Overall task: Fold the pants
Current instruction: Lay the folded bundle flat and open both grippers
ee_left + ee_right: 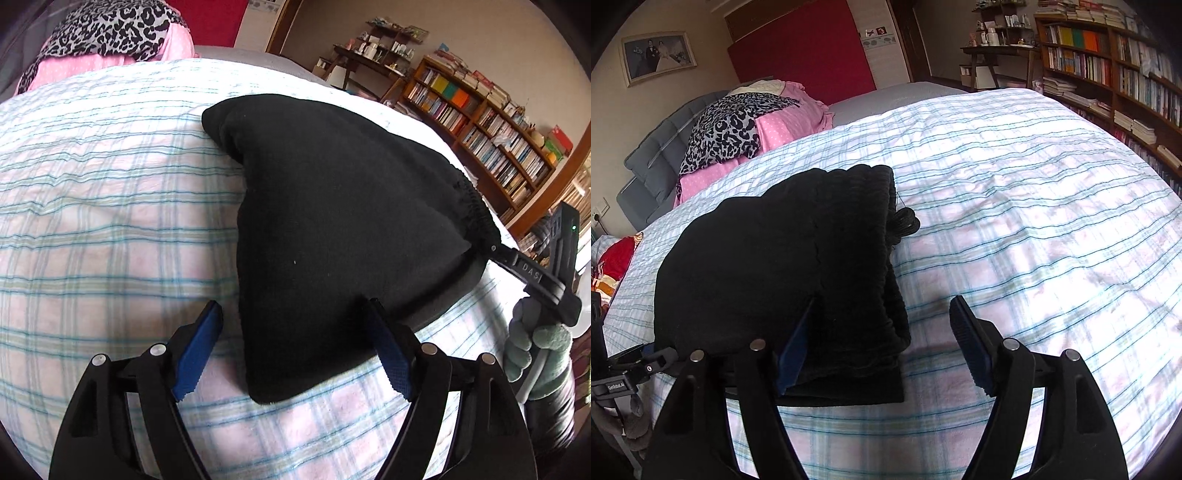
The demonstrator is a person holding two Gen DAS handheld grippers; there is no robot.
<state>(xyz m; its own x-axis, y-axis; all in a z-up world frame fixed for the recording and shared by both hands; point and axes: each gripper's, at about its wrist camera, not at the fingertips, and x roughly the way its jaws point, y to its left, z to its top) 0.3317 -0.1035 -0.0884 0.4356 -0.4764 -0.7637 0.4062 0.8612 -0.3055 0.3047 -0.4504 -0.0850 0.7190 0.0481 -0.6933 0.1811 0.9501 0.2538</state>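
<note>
Two grippers, left (291,347) and right (882,343), jaws spread, pinching nothing; folded black pants (332,221) flat on bed (110,221), near edge between both, waistband rightward.

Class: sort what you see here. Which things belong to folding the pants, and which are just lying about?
Job:
black pants
left gripper
right gripper
checked bedspread

Lying about:
leopard-print cloth
pink bedding
bookshelf
framed photo
</note>
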